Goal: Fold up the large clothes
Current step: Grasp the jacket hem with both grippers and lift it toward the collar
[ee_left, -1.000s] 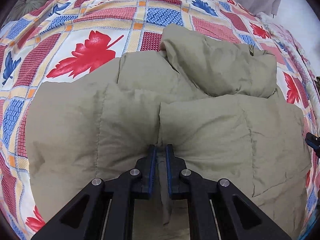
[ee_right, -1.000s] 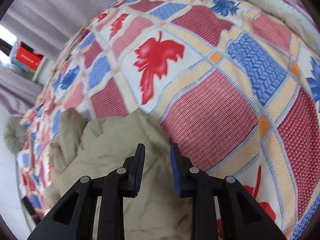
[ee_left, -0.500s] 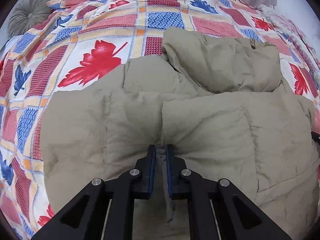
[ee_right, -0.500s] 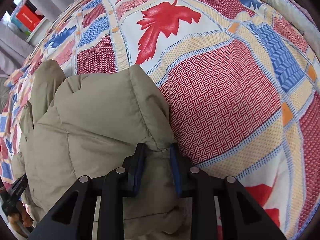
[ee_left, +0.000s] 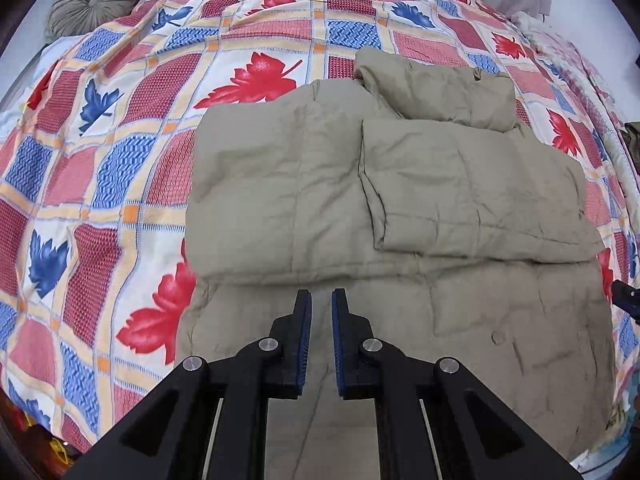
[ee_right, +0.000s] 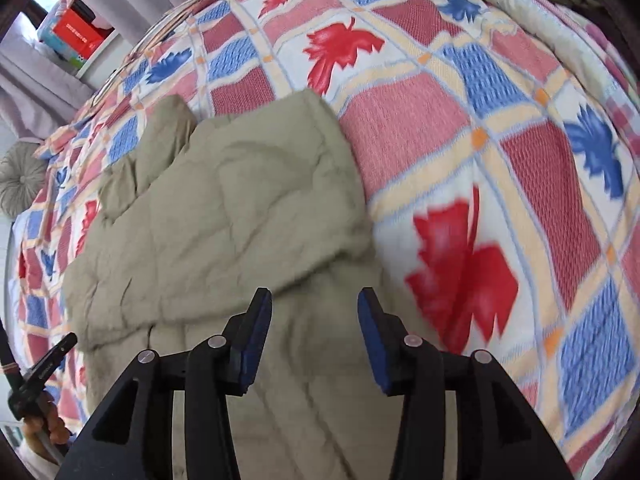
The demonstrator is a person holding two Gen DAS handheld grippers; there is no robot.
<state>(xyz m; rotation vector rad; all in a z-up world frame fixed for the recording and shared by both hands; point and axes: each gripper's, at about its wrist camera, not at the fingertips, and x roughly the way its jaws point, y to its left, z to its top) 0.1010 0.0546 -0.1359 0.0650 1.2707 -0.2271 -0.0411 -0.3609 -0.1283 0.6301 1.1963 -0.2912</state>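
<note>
An olive-tan padded jacket [ee_left: 400,208] lies on the bed, its upper part folded down over the lower part, with a sleeve folded across the top. It also shows in the right wrist view [ee_right: 224,216]. My left gripper [ee_left: 321,300] hovers just above the jacket's lower part, near the fold edge, its jaws a narrow gap apart and empty. My right gripper [ee_right: 314,300] is open wide and empty, above the jacket's right side near the fold edge.
The bed is covered by a patchwork quilt [ee_left: 120,160] with red and blue leaves. A round grey cushion [ee_left: 90,2] lies at the far left corner. A shelf with a red box [ee_right: 76,32] stands beyond the bed. The left handle shows at the right wrist view's lower left [ee_right: 40,372].
Both grippers have let go of the jacket and pulled back. The lifted part now lies folded flat over the lower part. The right jaws opened wide; the left opened slightly.
</note>
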